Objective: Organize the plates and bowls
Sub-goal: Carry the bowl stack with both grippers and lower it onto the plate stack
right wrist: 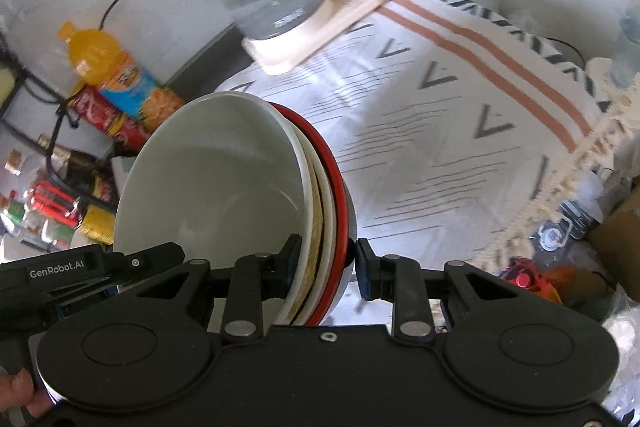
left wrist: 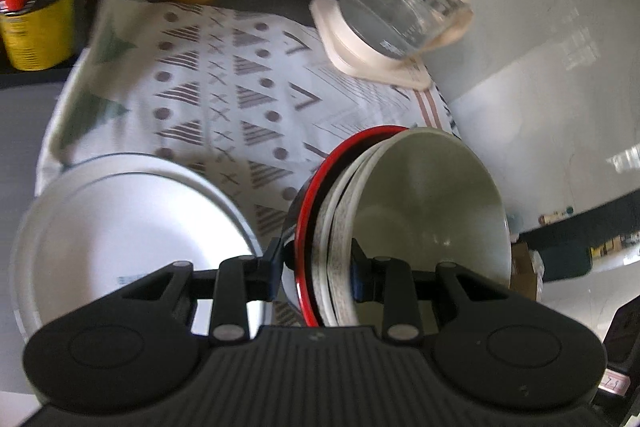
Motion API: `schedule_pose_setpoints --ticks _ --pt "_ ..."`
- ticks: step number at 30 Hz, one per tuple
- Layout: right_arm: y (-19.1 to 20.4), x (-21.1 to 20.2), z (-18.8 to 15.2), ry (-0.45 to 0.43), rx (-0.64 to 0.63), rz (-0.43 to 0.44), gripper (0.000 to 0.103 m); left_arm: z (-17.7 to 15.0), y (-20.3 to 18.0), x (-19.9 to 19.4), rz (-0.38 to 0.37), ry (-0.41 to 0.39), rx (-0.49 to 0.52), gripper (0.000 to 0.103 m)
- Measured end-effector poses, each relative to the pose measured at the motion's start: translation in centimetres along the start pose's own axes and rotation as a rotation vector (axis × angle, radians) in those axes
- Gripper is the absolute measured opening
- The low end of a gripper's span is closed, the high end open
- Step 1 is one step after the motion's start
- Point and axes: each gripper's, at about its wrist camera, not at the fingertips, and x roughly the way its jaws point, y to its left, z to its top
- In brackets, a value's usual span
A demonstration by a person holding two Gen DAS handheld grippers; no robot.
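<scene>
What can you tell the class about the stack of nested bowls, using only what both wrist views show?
The stack of nested bowls has a plain cream bowl innermost, white rims with a speckled band in between, and a glossy red-rimmed bowl outermost. They look ceramic or glazed. The stack is tilted on edge above the patterned cloth. The left gripper and right gripper each clamp its rim from opposite sides.
</scene>
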Motion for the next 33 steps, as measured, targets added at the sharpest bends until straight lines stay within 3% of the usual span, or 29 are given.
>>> schedule_pose_setpoints --ticks 18,33 --pt "8.0 2.4 -2.3 0.086 -0.151 0.076 0.027 -1.3 8.0 -5.5 0.068 -0.088 -0.150 0.030" --pt "11.6 4.5 -4.8 0.157 -0.209 0.085 0.027 -2.6 12.6 -7.1 0.107 -0.077 -0.216 0.030"
